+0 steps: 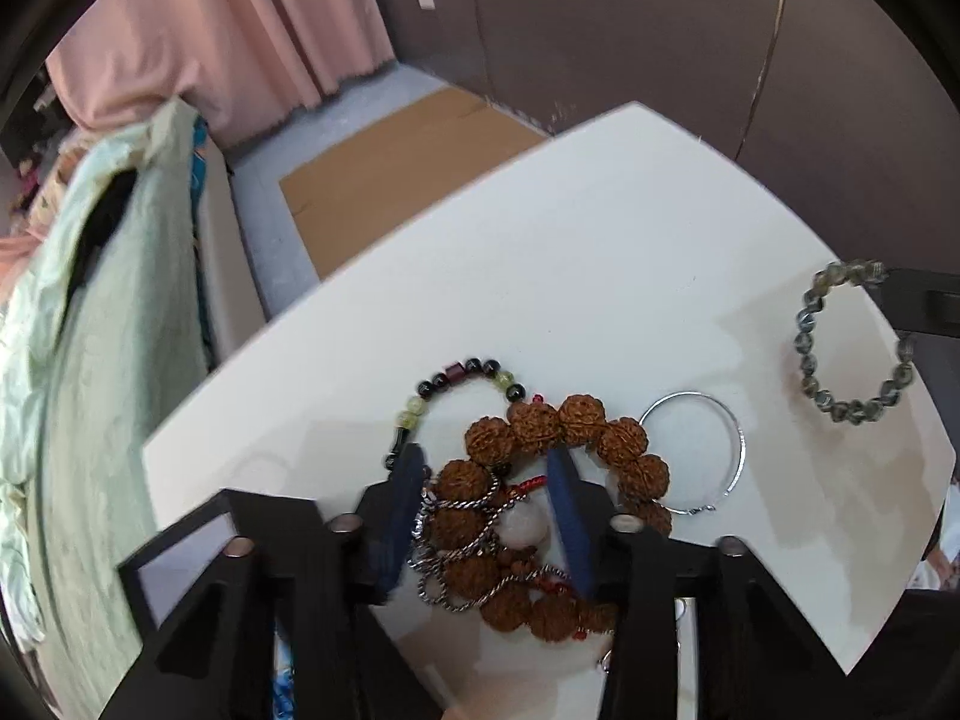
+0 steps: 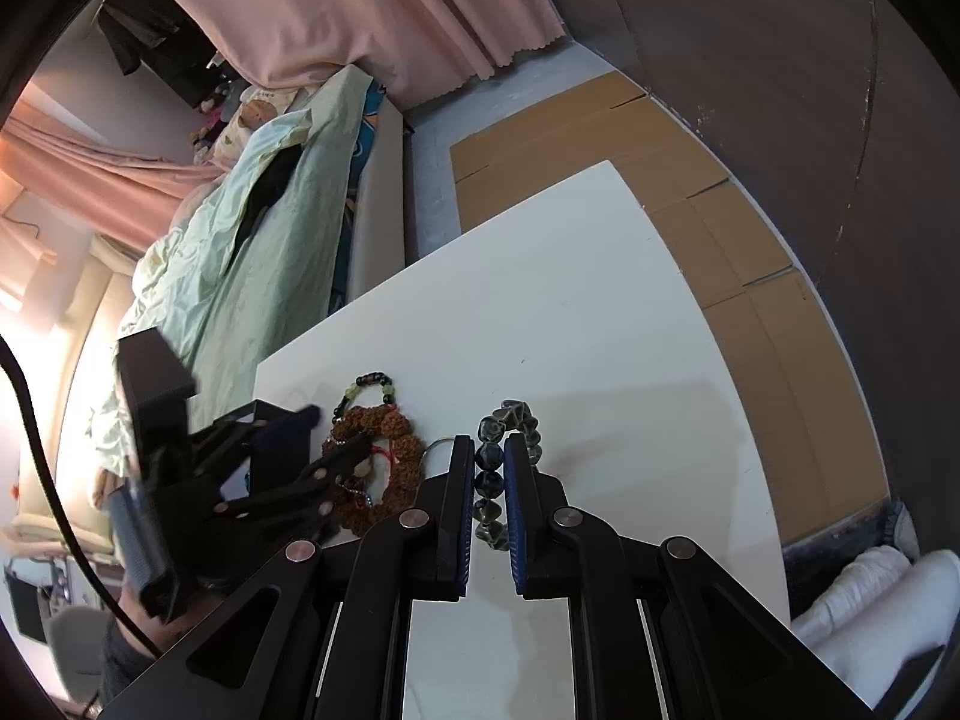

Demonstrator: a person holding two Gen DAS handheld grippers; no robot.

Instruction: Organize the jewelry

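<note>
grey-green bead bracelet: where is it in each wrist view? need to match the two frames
Left wrist: grey-green bead bracelet at far right, at the table's edge, the right gripper's dark finger meeting it.
Right wrist: lower centre, one side of its loop pinched by the right gripper.
Shared landmark: brown seed-bead bracelet, left of it in both.

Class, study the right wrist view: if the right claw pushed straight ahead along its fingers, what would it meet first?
The right claw already straddles one side of the grey bracelet. Going on, it would likely run along those beads to the far side of the loop, then bare table. Depth is uncertain.
</note>
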